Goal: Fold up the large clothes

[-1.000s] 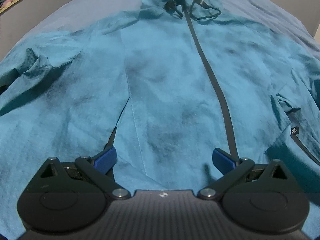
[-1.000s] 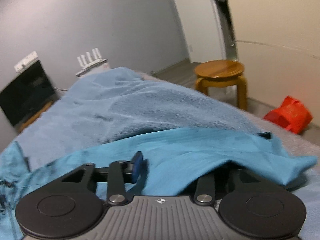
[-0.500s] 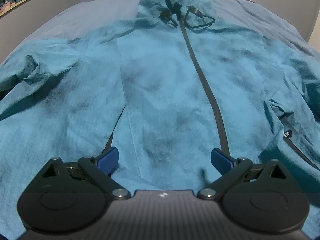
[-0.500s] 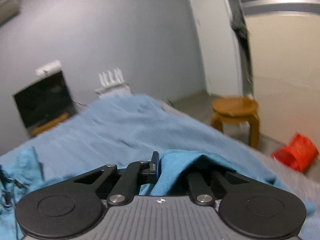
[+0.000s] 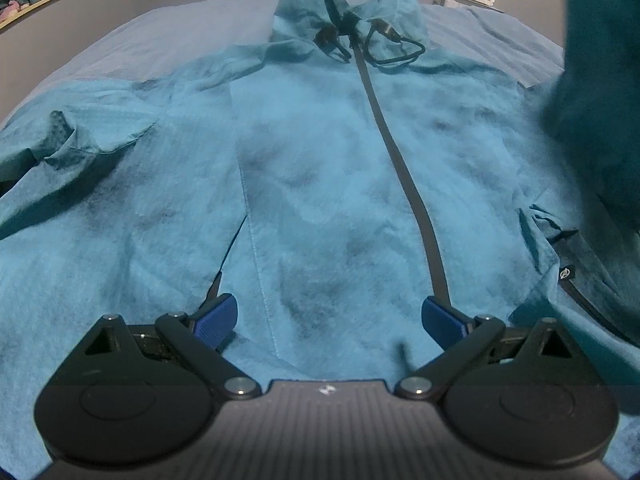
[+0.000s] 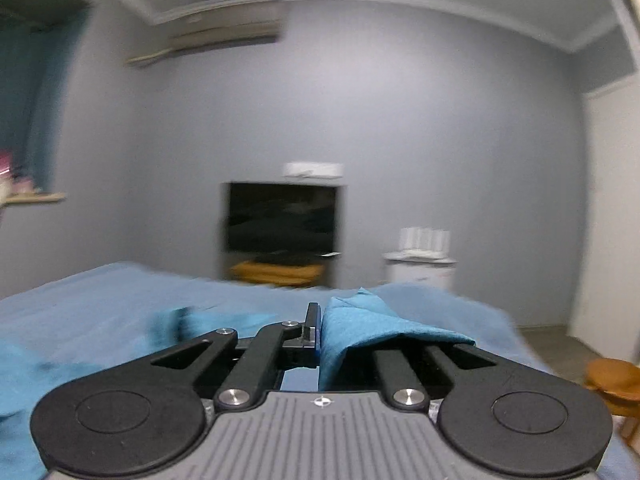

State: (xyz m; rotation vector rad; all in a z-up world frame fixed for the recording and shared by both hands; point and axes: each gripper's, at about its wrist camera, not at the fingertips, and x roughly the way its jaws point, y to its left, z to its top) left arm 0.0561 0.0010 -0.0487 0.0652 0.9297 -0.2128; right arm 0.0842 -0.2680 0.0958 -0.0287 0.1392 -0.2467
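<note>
The right gripper (image 6: 318,336) is clamped on a fold of the teal jacket (image 5: 320,184); the left gripper (image 5: 328,316), lower centre, gapes. Thin, limp fabric drapes, so hems and sleeves seem the best holds.

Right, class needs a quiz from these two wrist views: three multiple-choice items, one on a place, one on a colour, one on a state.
1. Where does the teal jacket lie?
A. on the blue bedspread
B. on a wooden stool
C. on the floor

2. What colour is the jacket's front zip strip?
A. white
B. black
C. orange

3. How is the right tool?
A. wide open and bare
B. shut on a fold of teal jacket fabric
C. shut on a cord

Key: 1 A, bedspread shows all round the jacket; 2 B, a dark strip runs from collar to hem; 3 B, fabric is pinched at its tips.
</note>
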